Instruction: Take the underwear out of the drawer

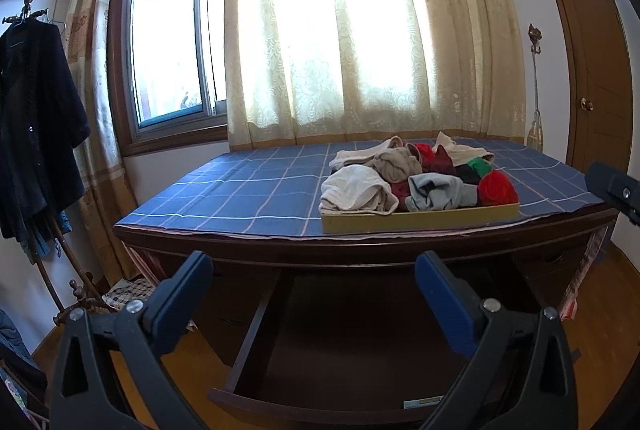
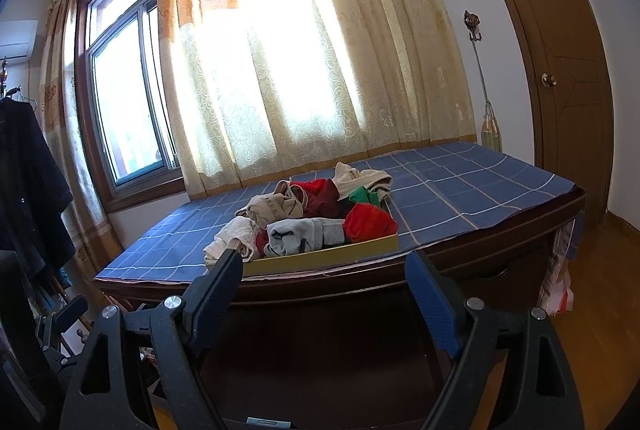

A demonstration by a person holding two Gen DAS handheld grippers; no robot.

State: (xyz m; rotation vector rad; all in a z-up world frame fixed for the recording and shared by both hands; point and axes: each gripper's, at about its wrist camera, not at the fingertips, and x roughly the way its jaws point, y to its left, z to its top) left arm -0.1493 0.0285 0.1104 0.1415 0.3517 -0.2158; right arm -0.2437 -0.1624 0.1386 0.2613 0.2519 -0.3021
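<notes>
A heap of underwear (image 1: 416, 178) (image 2: 308, 218) in white, beige, grey, red and green lies in a shallow yellow tray (image 1: 420, 218) (image 2: 328, 255) on the desk's blue checked cloth (image 1: 240, 186) (image 2: 460, 182). Under the desktop a dark wooden drawer (image 1: 256, 326) (image 2: 360, 350) is pulled out; its inside is in shadow and I see no clothing in it. My left gripper (image 1: 314, 270) is open above the drawer, with nothing between its fingers. My right gripper (image 2: 324, 266) is open too, below the tray's front edge, and holds nothing.
A coat stand with a dark coat (image 1: 36, 134) is at the left by the window (image 1: 172, 50). Cream curtains (image 1: 340, 30) hang behind the desk. A brown door (image 1: 592, 70) is at the right, and a plastic bag (image 2: 560, 294) sits by the desk's right end on the wooden floor.
</notes>
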